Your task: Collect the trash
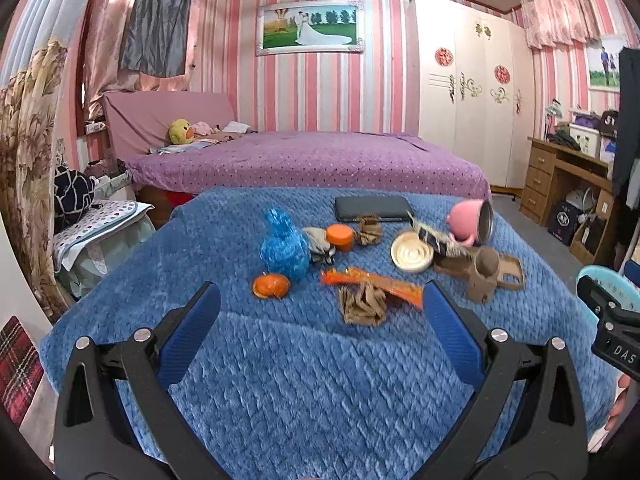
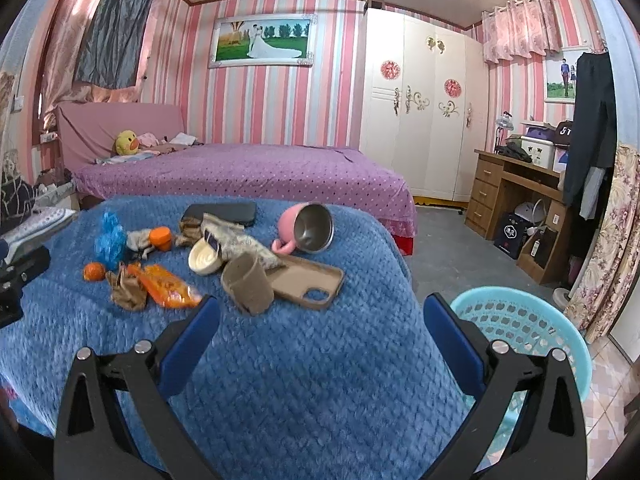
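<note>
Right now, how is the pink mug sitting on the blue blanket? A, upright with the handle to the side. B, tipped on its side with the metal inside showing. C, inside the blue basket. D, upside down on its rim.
B: the pink mug lies tipped on the blue blanket, its open mouth showing the metal inside, well apart from the basket.

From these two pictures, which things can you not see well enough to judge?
- Basket: the right gripper and the blanket hide its inside in the right view; the left view shows only a rim at the edge.
- Pink mug: whether anything is inside is unclear in both views.
- Grey bundle behind the blue bag: partly hidden, blurred.
- Striped wrapper: print too small to read.
</note>
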Tool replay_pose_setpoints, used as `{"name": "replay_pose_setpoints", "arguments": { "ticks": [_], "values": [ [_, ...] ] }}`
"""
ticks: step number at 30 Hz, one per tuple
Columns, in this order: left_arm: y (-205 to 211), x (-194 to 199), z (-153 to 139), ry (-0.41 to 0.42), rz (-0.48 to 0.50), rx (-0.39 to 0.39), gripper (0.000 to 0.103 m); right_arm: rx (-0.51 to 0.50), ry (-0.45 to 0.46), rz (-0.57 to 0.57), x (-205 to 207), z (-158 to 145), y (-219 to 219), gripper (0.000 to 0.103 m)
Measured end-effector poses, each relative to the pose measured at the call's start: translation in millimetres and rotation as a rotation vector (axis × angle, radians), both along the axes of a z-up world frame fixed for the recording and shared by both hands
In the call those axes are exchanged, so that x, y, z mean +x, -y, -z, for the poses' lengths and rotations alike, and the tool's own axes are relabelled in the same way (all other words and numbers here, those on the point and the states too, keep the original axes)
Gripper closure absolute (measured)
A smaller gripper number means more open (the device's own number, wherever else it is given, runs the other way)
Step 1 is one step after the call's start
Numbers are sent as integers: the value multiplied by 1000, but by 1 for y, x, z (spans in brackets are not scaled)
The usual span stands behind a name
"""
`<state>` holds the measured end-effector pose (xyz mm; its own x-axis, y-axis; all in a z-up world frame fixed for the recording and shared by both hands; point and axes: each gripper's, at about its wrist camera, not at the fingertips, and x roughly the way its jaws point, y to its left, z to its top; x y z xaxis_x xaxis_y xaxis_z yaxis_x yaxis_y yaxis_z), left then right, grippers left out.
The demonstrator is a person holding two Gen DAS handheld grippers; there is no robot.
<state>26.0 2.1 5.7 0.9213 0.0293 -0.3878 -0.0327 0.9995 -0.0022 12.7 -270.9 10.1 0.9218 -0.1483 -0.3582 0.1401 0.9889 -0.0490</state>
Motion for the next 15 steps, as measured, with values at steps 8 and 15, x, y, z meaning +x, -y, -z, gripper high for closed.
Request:
{"name": "replay_pose_setpoints", "arguments": {
  "ticks": [8,15],
  "values": [
    [-2,22,-27,44,-12,23,5,61,0,-20,30,-30,6,4],
    [-8,46,-47,64,-23,-12,5,65,17,12,62,-47,5,4]
  ]
}}
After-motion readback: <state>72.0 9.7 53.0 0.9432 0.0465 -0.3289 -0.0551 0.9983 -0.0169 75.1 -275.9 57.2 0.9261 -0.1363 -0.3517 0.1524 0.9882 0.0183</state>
